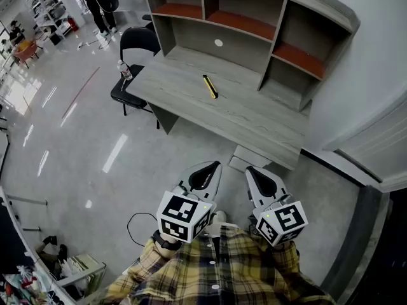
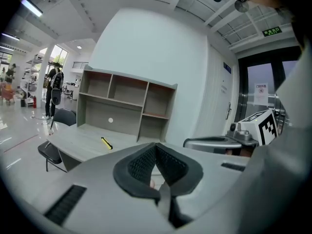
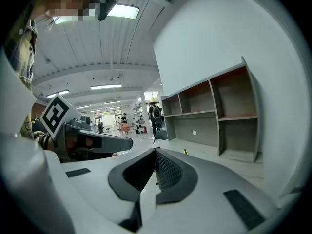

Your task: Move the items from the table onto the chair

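A yellow and black pen-like item (image 1: 210,86) lies in the middle of the grey table (image 1: 191,100); it also shows in the left gripper view (image 2: 106,143). A small water bottle (image 1: 125,70) stands at the table's left end, over the black chair (image 1: 135,46); I cannot tell which of the two it rests on. My left gripper (image 1: 210,168) and right gripper (image 1: 252,171) are held close to my body, well short of the table. Both are shut with nothing between the jaws, as the left gripper view (image 2: 157,149) and the right gripper view (image 3: 156,152) show.
A shelf hutch (image 1: 254,24) with red-brown boards stands on the table's far side against the wall. A grey box (image 1: 249,159) sits on the floor under the table's near edge. A black cable (image 1: 135,226) lies by my feet. People stand far off at the back left (image 1: 98,5).
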`<state>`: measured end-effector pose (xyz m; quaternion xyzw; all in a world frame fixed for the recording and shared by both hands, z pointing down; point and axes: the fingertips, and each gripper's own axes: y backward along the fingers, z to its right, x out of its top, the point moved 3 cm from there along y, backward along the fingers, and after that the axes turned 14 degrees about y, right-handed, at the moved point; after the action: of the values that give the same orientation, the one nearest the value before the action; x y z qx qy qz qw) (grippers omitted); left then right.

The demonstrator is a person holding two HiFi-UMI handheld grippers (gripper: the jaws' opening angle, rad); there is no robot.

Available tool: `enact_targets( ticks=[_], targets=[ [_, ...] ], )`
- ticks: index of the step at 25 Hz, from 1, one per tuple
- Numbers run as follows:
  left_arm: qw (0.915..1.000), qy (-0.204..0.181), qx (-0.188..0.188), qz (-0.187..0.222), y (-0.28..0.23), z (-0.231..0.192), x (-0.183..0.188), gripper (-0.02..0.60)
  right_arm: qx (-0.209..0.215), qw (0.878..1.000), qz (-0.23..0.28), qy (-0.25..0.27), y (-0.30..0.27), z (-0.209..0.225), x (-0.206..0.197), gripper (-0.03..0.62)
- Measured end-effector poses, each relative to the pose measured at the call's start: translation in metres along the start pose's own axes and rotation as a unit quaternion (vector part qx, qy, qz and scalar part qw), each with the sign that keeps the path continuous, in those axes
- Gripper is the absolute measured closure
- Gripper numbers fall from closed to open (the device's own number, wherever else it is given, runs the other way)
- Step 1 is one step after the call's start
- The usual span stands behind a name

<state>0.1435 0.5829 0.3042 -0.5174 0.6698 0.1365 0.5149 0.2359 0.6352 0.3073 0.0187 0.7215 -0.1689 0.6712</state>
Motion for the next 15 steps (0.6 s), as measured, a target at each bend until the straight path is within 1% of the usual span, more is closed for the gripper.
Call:
enact_targets(
  ticks=[8,12,15],
  targets=[
    [0.9987,0.02,0.042,0.019,0.014,-0.015,-0.005,0.577,0.047,0.999,-0.007,0.001,-0.013,-0.014,-0.007,0.576],
    [0.9974,0.031,0.058,0.03,0.018,-0.044,0.001,0.577,0.068,0.998,-0.009,0.008,-0.041,-0.025,-0.007,0.576],
    [0.9967,0.038,0.063,0.035,0.019,-0.071,0.008,0.577,0.076,0.997,-0.015,0.013,-0.067,-0.034,-0.005,0.576]
  ],
)
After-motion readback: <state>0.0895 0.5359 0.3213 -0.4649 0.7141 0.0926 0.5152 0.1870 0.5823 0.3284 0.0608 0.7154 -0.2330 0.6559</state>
